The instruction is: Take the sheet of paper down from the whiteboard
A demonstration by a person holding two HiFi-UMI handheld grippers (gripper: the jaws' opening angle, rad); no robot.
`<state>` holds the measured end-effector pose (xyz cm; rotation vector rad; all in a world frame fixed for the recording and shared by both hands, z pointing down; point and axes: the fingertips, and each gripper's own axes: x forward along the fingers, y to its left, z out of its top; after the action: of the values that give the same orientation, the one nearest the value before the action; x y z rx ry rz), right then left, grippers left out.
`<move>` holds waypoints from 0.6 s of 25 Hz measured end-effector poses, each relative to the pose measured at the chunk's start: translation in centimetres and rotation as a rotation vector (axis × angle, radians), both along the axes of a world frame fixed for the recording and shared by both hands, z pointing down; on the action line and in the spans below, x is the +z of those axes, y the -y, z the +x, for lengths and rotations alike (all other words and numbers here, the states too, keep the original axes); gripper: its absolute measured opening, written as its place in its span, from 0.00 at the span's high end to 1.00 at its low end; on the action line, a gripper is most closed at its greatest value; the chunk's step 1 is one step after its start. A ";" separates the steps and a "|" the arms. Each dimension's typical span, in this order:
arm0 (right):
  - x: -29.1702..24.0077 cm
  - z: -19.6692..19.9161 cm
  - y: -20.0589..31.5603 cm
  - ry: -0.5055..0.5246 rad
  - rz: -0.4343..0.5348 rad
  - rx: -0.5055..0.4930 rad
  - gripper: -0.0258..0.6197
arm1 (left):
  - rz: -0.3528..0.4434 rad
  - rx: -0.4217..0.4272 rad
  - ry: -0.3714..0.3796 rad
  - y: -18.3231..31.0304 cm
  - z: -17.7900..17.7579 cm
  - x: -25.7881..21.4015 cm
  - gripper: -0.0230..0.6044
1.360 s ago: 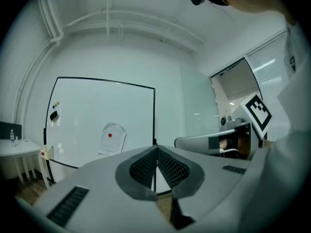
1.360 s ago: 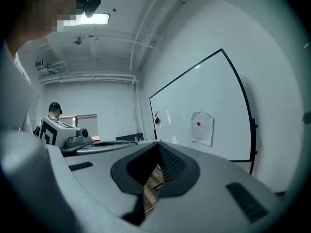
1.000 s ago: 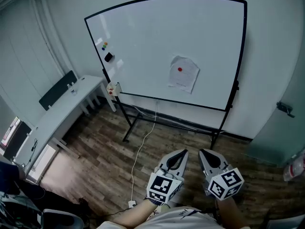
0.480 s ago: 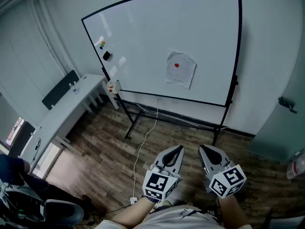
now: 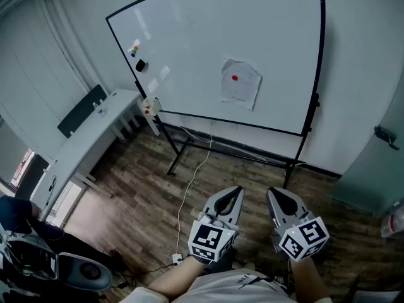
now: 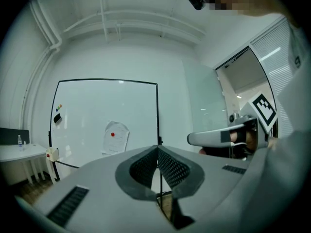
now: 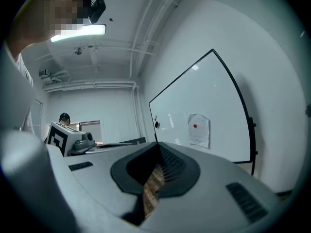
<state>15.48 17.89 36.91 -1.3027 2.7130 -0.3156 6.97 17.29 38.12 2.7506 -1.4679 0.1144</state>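
A white sheet of paper (image 5: 240, 84) hangs on the whiteboard (image 5: 189, 49), pinned by a red round magnet (image 5: 235, 77). It also shows as the paper (image 6: 115, 137) in the left gripper view and the paper (image 7: 199, 130) in the right gripper view. My left gripper (image 5: 235, 191) and right gripper (image 5: 273, 192) are held side by side low in the head view, well short of the board, over the floor. Both are shut with nothing between their tips. My left gripper (image 6: 157, 148) and right gripper (image 7: 158, 145) point level toward the board.
The whiteboard stands on a black frame with legs (image 5: 287, 172). A black eraser (image 5: 141, 64) and small coloured magnets (image 5: 134, 49) sit at its upper left. A white desk (image 5: 82, 144) runs along the left wall. A cable (image 5: 192, 182) trails across the wood floor.
The view has shifted a little closer to the whiteboard, and both grippers have edged forward with it. Their jaws have stayed shut.
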 end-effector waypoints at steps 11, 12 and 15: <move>0.7 -2.9 9.2 -0.037 -0.022 0.049 0.94 | 0.015 0.032 -0.040 9.9 -2.6 0.6 0.94; 0.6 -3.4 10.3 -0.040 -0.023 0.055 0.94 | 0.018 0.039 -0.043 11.1 -3.1 0.5 0.94; 0.5 -5.3 13.7 -0.054 -0.027 0.070 0.94 | 0.018 0.056 -0.050 14.8 -4.6 0.5 0.94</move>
<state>10.22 4.20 37.43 -1.4296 2.7086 -0.3156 2.35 2.45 38.57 2.7873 -1.3879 0.0338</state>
